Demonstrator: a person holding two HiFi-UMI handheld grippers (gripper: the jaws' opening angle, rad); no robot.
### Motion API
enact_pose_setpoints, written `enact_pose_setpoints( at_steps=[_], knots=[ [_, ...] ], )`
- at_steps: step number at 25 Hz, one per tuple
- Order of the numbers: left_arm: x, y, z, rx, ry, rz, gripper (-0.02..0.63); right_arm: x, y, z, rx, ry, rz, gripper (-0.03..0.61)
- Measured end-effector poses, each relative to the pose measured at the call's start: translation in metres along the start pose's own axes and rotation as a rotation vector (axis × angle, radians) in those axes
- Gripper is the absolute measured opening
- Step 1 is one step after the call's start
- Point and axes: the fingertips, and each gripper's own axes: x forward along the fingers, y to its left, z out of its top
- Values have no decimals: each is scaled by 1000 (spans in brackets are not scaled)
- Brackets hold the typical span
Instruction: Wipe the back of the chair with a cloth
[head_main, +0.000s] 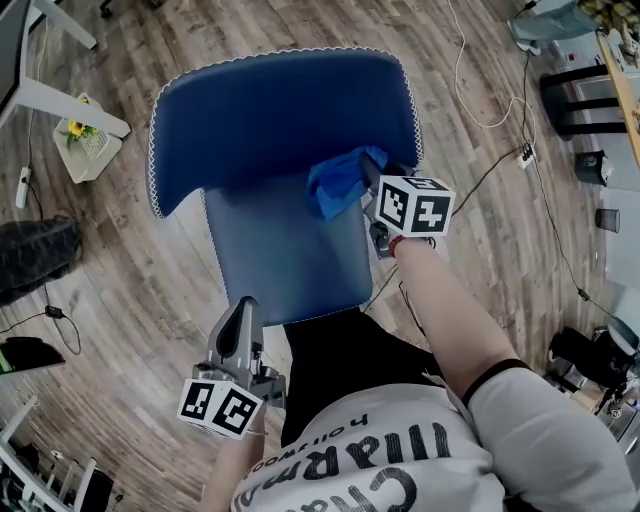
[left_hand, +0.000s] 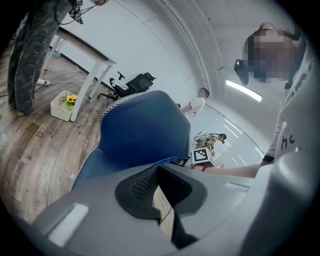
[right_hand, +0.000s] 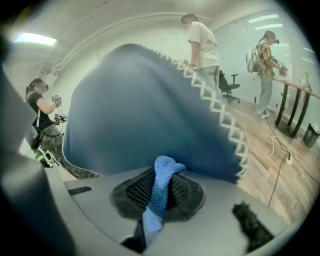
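From above in the head view, a blue chair shows its back (head_main: 280, 110), edged with white zigzag stitching, rising beyond the seat (head_main: 290, 255). My right gripper (head_main: 372, 188) is shut on a blue cloth (head_main: 343, 180) and holds it against the right part of the chair back. In the right gripper view the cloth (right_hand: 162, 187) is bunched between the jaws, close to the chair back (right_hand: 140, 110). My left gripper (head_main: 240, 330) hangs near the seat's front edge, shut and holding nothing. Its own view looks at the chair back (left_hand: 142, 130) from a distance.
A white basket with yellow flowers (head_main: 85, 140) stands by a white table leg (head_main: 70, 100) at the left. Cables and a power strip (head_main: 523, 155) lie on the wooden floor to the right. A person's leg (head_main: 35, 255) is at the left; other people stand further off.
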Motion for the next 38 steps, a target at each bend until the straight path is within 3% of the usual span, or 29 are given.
enact_pose_setpoints(
  at_steps=[10,17,26,33,38],
  knots=[
    [-23,-8,-6,-13,-45,21,8,-30,-20,4,41,-34,-82,34],
    [-27,7,-3,-23,-34,47,8,-4,7,1,-5,19,-16,34],
    [-30,48,26,-16,-59,117,8,69,132,-37,-127,139,233,34],
    [-48,82,28,-63,-65,186,8,95,254,-54,-285,195,528,34],
    [-52,92,25,-88,-76,195,8,89,310,-70,-397,217,720,34]
  ],
)
